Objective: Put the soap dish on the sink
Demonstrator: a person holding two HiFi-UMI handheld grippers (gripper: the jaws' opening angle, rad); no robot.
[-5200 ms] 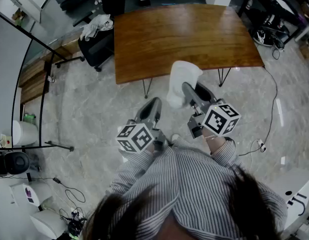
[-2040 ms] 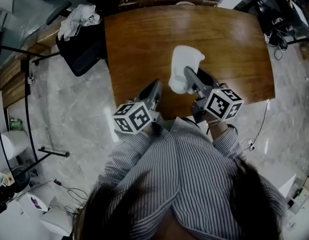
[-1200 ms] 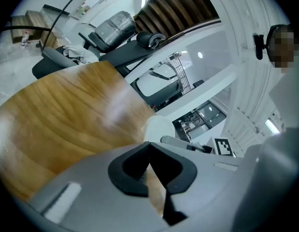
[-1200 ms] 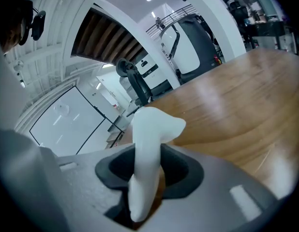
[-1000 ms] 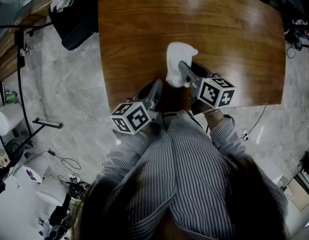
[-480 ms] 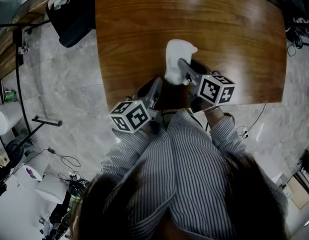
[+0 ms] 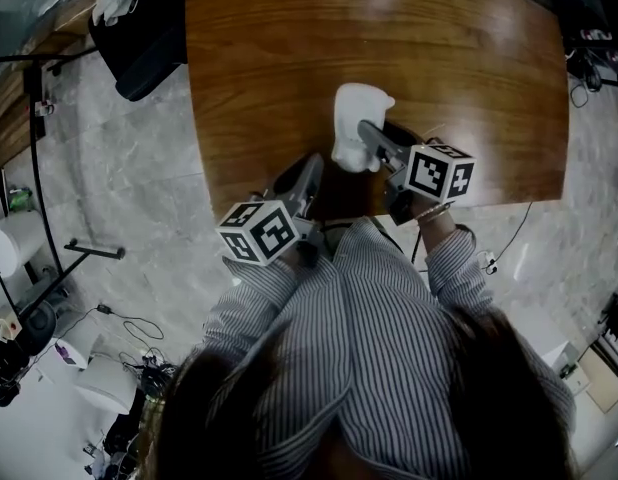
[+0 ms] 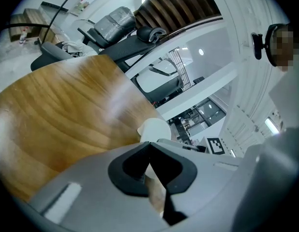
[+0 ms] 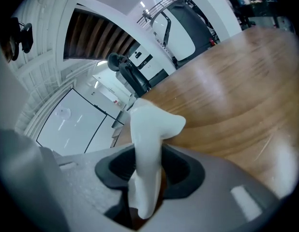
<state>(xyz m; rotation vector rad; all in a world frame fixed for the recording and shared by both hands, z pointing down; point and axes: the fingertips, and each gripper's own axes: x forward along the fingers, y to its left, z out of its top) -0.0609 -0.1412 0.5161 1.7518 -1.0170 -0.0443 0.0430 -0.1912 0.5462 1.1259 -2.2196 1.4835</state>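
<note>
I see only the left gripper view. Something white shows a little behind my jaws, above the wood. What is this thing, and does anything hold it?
Observer: It is the soap dish, white, held on its edge. The right gripper is shut on it.
Operator: Where is it compared to my gripper?
Observer: The head view shows it just ahead and to the right of the left gripper, over the near part of the wooden table.
Operator: Is a sink near there?
Observer: No. The head view shows the whole tabletop, and there is no sink on it.
</note>
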